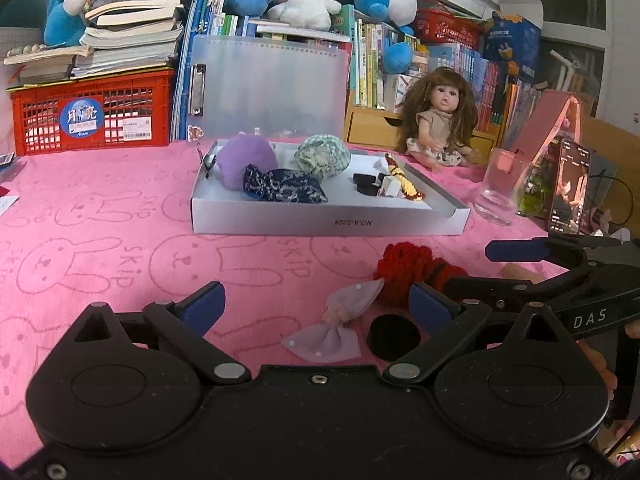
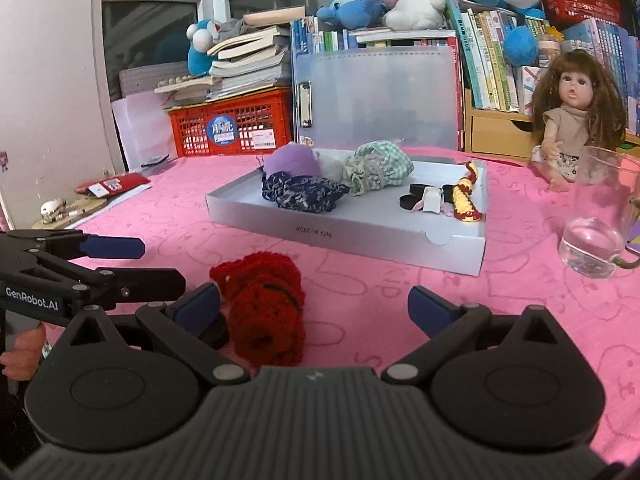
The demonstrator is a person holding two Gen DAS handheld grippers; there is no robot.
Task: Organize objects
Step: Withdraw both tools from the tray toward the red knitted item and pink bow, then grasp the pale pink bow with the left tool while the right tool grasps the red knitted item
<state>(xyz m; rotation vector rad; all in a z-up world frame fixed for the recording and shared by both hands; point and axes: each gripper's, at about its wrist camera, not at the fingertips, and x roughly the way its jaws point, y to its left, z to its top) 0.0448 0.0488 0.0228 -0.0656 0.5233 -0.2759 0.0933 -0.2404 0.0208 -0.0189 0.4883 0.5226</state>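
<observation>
Straddling the red knitted pouch (image 2: 262, 312), right claw (image 2: 316, 308) open.

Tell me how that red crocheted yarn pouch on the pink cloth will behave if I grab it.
The red crocheted yarn pouch looks soft and slumped, so it will probably squash and droop. Its fuzzy knit should grip well, not slip. It likely weighs little.

Bare pink cloth (image 2: 168, 216) lies open left of the tray (image 2: 360, 236); a glass (image 2: 600, 220) and doll (image 2: 576, 120) crowd its right.
</observation>
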